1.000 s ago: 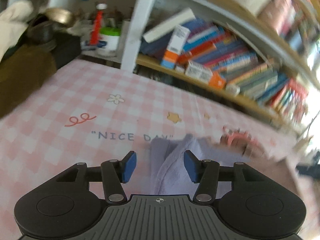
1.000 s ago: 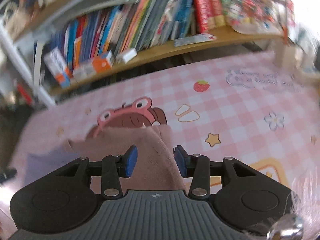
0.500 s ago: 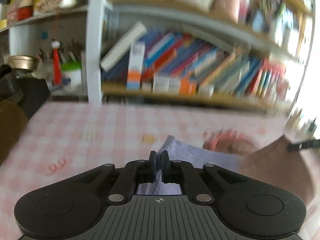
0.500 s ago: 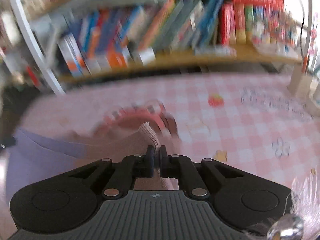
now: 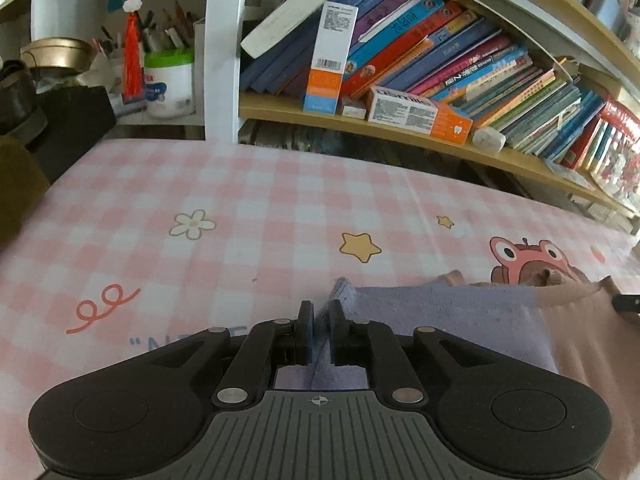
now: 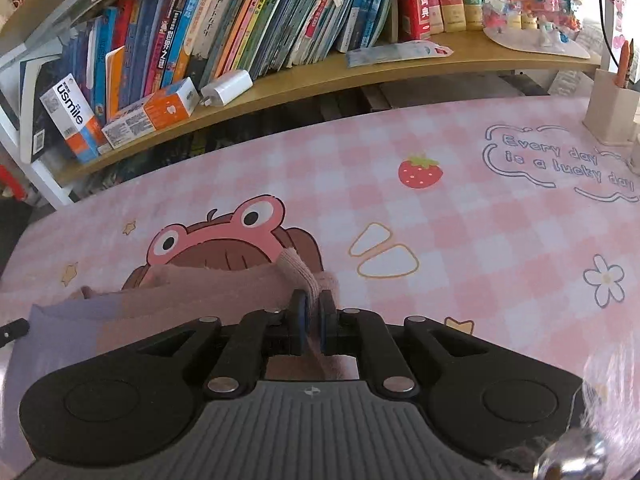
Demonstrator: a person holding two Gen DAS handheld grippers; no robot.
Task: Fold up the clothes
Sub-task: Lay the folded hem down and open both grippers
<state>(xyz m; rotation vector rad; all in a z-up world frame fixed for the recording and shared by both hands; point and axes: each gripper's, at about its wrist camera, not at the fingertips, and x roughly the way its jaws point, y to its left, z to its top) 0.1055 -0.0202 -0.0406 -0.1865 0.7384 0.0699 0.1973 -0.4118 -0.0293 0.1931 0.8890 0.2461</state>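
A soft knit garment, lilac (image 5: 440, 320) on one side and dusty pink (image 6: 200, 292) on the other, lies on the pink checked tablecloth (image 5: 240, 208). My left gripper (image 5: 320, 322) pinches the lilac corner between its blue pads; the jaws are opening slightly with the cloth still pressed between them. My right gripper (image 6: 313, 308) grips the pink ribbed corner (image 6: 298, 268), and its jaws too are opening a touch while they keep the cloth. The edge between the two corners is stretched across the table, over the frog print (image 6: 224, 236). The grippers hide the cloth beneath them.
A low shelf of leaning books (image 5: 440, 64) and small boxes (image 6: 148, 114) runs along the table's far edge. A white shelf post (image 5: 220, 52) and a green-lidded tub (image 5: 168, 84) stand at the far left. A cream pen holder (image 6: 612, 108) stands on the far right of the table.
Both grippers went from open around the cloth to shut on its corners. Since then they have carried the stretched edge across the table and lower.
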